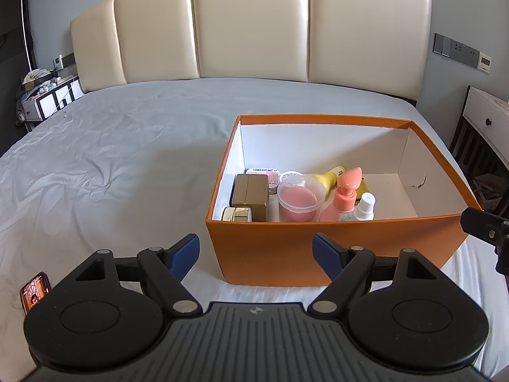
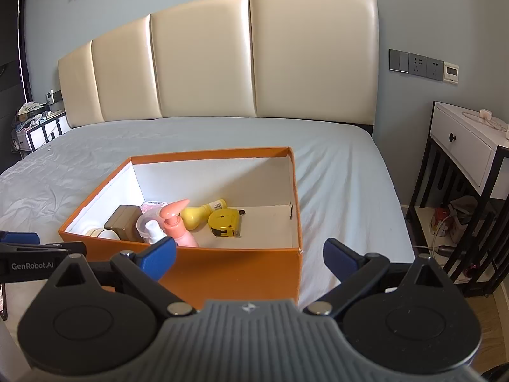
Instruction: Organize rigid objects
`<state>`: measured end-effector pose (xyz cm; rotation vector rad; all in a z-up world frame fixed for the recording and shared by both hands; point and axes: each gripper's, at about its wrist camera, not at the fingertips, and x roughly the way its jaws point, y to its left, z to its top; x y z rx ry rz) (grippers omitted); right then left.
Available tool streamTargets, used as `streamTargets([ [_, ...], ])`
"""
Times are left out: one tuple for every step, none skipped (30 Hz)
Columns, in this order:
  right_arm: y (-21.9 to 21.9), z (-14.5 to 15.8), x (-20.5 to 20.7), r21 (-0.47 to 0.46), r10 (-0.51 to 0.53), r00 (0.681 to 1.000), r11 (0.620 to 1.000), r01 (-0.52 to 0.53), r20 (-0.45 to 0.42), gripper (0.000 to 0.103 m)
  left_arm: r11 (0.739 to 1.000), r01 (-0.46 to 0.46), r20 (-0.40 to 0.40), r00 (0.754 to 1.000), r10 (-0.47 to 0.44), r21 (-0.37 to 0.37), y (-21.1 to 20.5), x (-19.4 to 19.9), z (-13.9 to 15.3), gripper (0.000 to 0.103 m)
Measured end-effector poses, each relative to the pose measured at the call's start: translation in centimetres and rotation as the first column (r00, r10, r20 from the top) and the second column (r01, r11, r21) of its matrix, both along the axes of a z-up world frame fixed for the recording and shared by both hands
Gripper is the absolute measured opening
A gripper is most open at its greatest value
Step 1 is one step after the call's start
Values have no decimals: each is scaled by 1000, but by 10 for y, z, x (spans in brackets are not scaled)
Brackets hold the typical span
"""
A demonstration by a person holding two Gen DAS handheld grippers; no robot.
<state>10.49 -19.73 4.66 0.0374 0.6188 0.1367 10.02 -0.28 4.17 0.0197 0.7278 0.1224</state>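
Two black grippers with blue pads, left gripper (image 1: 256,254) and right gripper (image 2: 249,259), hover empty, jaws apart, before an open orange cardboard box (image 2: 235,273) of toiletries near the grey-sheeted bed's (image 1: 127,146) right edge.

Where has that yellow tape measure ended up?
In the right wrist view, the yellow tape measure lies on the floor of the orange box, just right of the yellow bottle, with bare box floor on its other side.

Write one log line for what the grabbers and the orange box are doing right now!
left gripper: open, empty | right gripper: open, empty | orange box: on bed, holds bottles, jars, yellow tape measure
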Motion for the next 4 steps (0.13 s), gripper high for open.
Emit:
streamTargets([
  [0,0,0,1,0,1000,1000,0,0,97,1000,-1,-1,1000,1,0,0,0,0,94],
  [0,0,0,2,0,1000,1000,0,0,97,1000,-3,-1,1000,3,0,1,0,0,94],
  [0,0,0,0,0,1000,1000,0,0,97,1000,-3,-1,1000,3,2,1,0,0,94],
  [0,0,1,0,1,1000,1000,-1,-1,97,1000,-3,-2,1000,3,3,0,0,0,94],
])
